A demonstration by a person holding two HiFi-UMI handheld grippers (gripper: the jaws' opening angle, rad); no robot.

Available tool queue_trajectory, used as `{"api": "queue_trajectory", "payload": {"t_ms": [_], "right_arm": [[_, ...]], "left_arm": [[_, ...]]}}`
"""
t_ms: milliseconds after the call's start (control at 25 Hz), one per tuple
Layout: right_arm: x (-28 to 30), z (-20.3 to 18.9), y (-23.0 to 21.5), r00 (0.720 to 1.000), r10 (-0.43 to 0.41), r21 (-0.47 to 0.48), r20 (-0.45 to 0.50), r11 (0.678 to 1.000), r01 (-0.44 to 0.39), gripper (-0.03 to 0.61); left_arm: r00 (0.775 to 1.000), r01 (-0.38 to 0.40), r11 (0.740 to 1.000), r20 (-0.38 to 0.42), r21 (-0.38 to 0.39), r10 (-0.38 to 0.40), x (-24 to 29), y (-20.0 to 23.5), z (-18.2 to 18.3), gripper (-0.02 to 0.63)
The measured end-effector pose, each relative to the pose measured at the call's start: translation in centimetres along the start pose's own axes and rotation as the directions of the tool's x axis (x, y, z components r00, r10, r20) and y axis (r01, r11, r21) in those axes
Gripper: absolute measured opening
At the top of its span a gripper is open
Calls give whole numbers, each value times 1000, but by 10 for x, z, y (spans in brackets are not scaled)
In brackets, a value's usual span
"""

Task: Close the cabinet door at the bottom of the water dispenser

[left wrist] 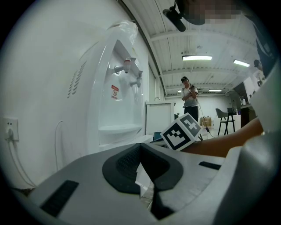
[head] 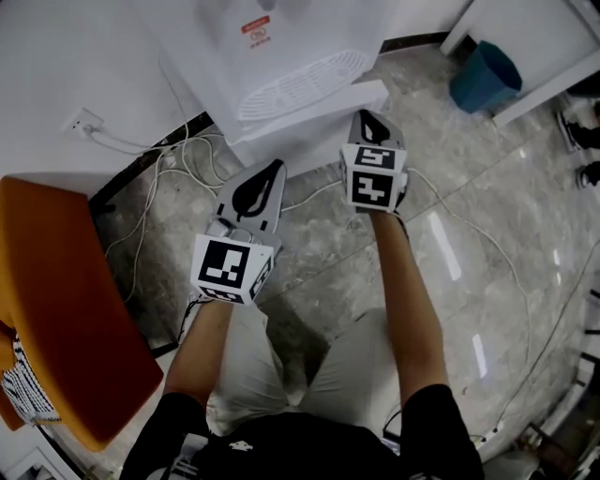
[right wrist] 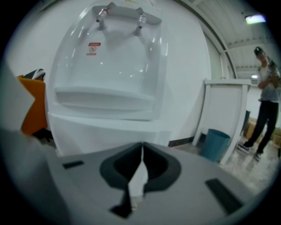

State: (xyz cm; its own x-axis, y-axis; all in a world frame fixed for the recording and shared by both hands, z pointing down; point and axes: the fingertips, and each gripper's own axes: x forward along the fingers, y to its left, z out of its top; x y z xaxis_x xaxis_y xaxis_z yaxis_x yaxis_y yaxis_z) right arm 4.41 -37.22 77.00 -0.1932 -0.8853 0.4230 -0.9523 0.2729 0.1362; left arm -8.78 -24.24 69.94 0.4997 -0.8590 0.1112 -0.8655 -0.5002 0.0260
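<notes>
Under the water dispenser (head: 281, 56): cabinet door (head: 319, 117), looks a bit open
Left tongs (head: 277, 167): shut, empty, near the door
Right tongs (head: 364, 115): shut, empty, by the door's edge
Risk: a tip may slip off the smooth door
In the way: wires (head: 159, 178) on the floor; blue bin (head: 485, 77) well apart

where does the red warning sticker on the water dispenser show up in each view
Head view: the sticker is near the top edge, left of centre, above the drip tray.
Left gripper view: upper middle, left of centre, under the taps, at.
Right gripper view: upper left, under the left tap, at.
Shared landmark: the drip tray lies just below the sticker in all three views.
</notes>
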Motion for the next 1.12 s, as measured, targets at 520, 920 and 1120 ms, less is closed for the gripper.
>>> {"api": "queue_trajectory", "payload": {"t_ms": [520,920,1120], "right_arm": [[20,5,18,1000,20,-42,9,999,-19,35],[34,8,31,999,42,-75,5,996,-42,35],[39,7,45,998,59,-106,-1,993,-59,37]], "left_arm": [[1000,-17,1000,2,25,17,-10,10,0,6],[999,-26,999,-21,19,26,-15,15,-4,6],[999,-30,999,-16,39,31,-16,20,-5,6]]}}
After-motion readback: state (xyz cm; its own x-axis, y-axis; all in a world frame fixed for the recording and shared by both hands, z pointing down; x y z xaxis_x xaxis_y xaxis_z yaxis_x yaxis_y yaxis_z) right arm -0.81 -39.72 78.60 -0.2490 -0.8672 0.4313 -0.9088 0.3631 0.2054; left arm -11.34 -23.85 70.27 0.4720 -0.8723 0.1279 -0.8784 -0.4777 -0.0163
